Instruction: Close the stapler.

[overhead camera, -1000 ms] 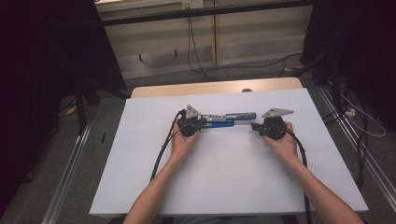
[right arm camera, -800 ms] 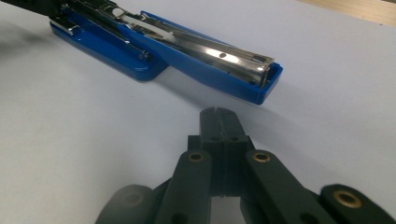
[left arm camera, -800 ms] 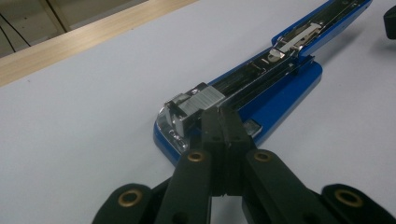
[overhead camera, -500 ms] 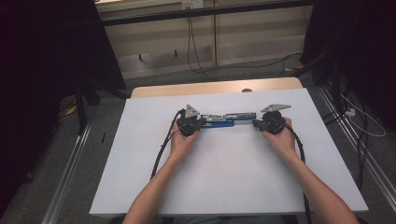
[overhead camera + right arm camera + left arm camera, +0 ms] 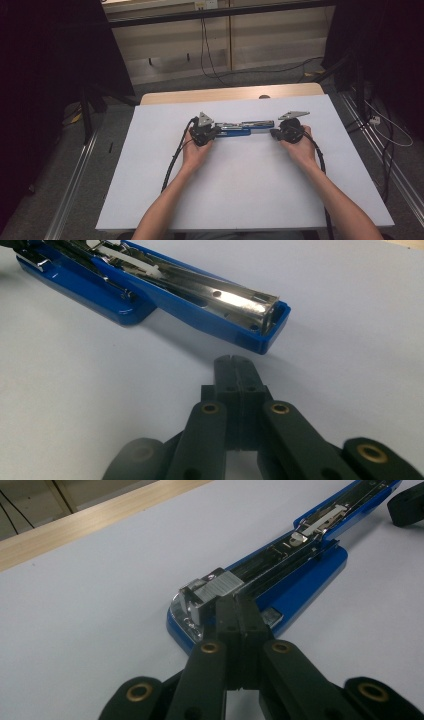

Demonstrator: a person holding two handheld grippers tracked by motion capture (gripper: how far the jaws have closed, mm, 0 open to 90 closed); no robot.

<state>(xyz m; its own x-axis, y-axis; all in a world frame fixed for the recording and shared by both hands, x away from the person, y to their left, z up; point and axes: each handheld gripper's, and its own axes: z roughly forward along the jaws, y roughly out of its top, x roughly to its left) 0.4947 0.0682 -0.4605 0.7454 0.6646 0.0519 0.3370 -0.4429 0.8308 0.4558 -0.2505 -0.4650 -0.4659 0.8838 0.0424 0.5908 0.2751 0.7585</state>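
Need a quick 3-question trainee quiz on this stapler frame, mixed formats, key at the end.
1. True or false: the blue stapler lies swung open flat on the white table sheet.
2. How do the jaws of the left gripper stand? A) wide open B) shut together C) clamped around a cable
3. Fill in: the right gripper is ____ the stapler's blue end: touching or apart from?

Key
1. True: base and metal staple channel lie stretched out in line.
2. B: shut, tips at the stapler's metal head.
3. Apart from: a strip of bare sheet shows between them.
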